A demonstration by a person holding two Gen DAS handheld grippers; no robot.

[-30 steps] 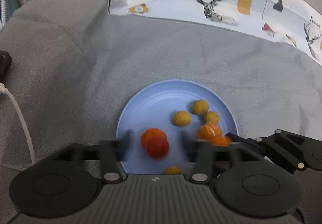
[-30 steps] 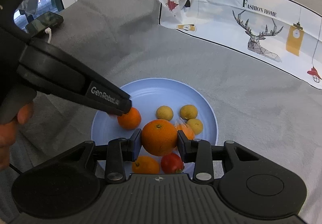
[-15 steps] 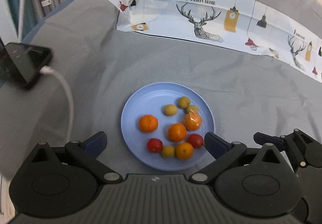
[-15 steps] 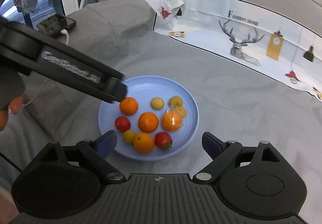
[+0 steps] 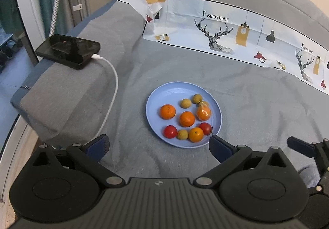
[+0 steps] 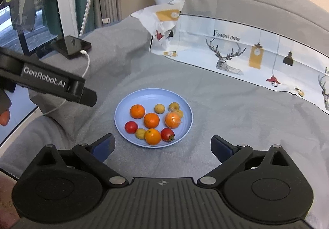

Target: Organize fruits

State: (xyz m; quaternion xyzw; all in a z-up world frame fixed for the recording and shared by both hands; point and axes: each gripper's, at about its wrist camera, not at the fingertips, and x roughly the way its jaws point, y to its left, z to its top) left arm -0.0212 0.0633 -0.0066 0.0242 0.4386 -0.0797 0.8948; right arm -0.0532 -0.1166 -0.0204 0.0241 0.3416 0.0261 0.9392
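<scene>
Fruits on the blue plate (image 5: pixel 153 103)

My left gripper (image 5: pixel 158 146) and right gripper (image 6: pixel 162 145) are both wide open above the grey bedcover (image 5: pixel 257 95), holding nothing.

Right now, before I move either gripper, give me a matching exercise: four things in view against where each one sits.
Things:
1. round blue plate
2. black phone
3. plastic-wrapped orange
4. deer-print pillowcase

Places:
A. at the grey bedding's left edge, white cable plugged in
B. on the plate's right side
C. centre of the grey bedding
D. along the far side, behind the plate

Pairs: 1-C, 2-A, 3-B, 4-D
</scene>
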